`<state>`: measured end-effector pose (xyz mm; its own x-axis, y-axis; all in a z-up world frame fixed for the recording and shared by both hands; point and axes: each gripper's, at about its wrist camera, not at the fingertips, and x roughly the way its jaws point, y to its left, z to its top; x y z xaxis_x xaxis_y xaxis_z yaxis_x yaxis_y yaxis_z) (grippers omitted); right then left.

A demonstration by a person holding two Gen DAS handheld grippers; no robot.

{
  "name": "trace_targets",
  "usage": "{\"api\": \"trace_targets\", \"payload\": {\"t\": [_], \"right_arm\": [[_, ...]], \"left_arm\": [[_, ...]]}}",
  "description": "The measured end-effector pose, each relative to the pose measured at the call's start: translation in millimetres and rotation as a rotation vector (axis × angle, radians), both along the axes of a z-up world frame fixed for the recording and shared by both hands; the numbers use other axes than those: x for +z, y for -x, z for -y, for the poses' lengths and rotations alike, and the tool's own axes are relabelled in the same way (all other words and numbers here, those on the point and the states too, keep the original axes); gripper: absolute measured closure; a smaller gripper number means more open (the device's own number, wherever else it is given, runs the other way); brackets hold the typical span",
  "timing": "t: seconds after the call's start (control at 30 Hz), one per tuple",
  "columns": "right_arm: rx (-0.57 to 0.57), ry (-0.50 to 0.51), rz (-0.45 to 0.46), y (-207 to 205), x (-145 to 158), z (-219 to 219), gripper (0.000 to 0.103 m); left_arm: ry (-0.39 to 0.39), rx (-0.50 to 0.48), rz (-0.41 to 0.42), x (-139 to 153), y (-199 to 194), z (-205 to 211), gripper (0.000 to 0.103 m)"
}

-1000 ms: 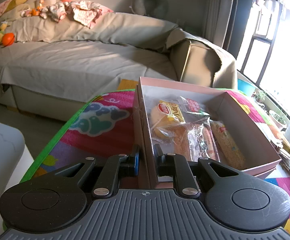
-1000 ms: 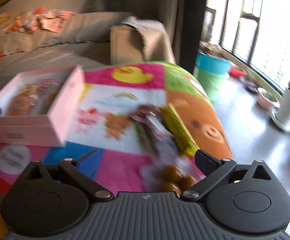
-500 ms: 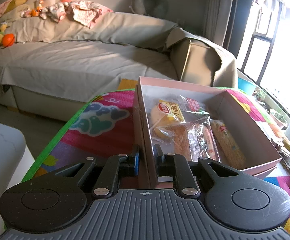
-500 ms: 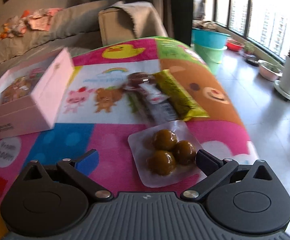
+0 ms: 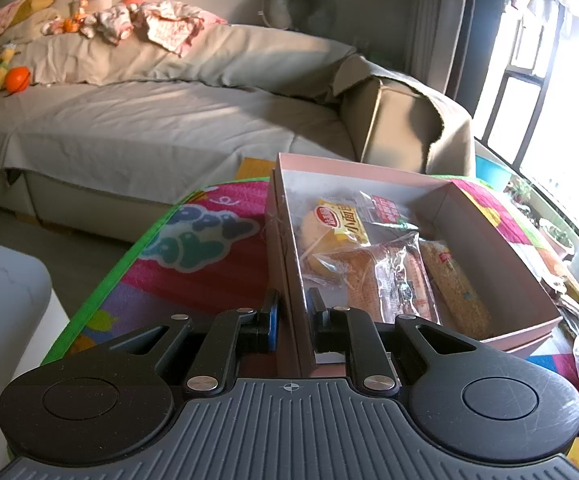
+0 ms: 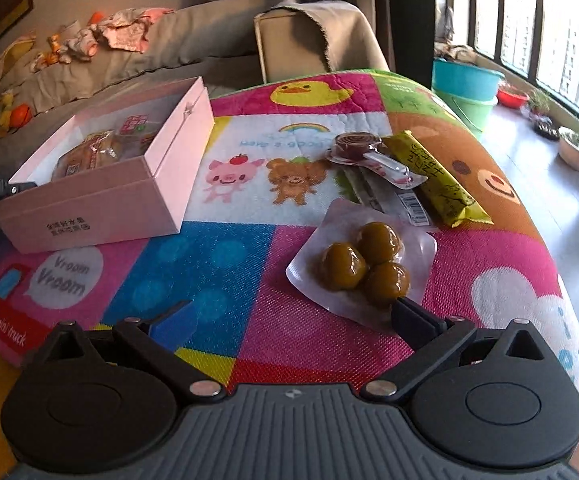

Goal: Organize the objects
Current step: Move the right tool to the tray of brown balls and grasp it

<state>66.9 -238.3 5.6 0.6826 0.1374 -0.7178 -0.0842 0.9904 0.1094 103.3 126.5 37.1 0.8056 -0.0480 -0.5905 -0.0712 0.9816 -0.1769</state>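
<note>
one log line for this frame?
left gripper: shut on box wall | right gripper: open, at ball pack | loose: yellow bar

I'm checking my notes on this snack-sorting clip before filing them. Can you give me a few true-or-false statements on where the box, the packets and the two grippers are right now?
1. The left gripper is clamped on the near wall of the pink box. True.
2. The pink box is empty. False: several wrapped snacks lie inside it.
3. The right gripper is shut on the packet of three brown balls. False: its jaws stand wide open and the packet lies on the colourful mat.
4. The yellow snack bar lies on the mat, outside the box. True.
5. The packet of three brown balls sits inside the box. False: it lies on the mat, to the right of the box in the right wrist view.
</note>
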Motion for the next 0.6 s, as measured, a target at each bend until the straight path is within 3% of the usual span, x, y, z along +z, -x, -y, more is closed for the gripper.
{"api": "trace_targets", "payload": {"t": [0.3, 0.47, 0.6], "right_arm": [[0.069, 0.051, -0.009, -0.5, 1.7, -1.2, 0.000], [0.021, 0.077, 0.097, 1.4, 23.3, 11.4, 0.000], [-0.038, 0.070, 0.078, -11.9, 22.6, 27.6, 0.000]], "left_arm": [[-0.001, 0.000, 0.000, -0.4, 0.1, -0.3, 0.086], [0.000, 0.000, 0.000, -0.5, -0.1, -0.6, 0.086], [0.000, 0.001, 0.000, -0.2, -0.2, -0.1, 0.086]]}}
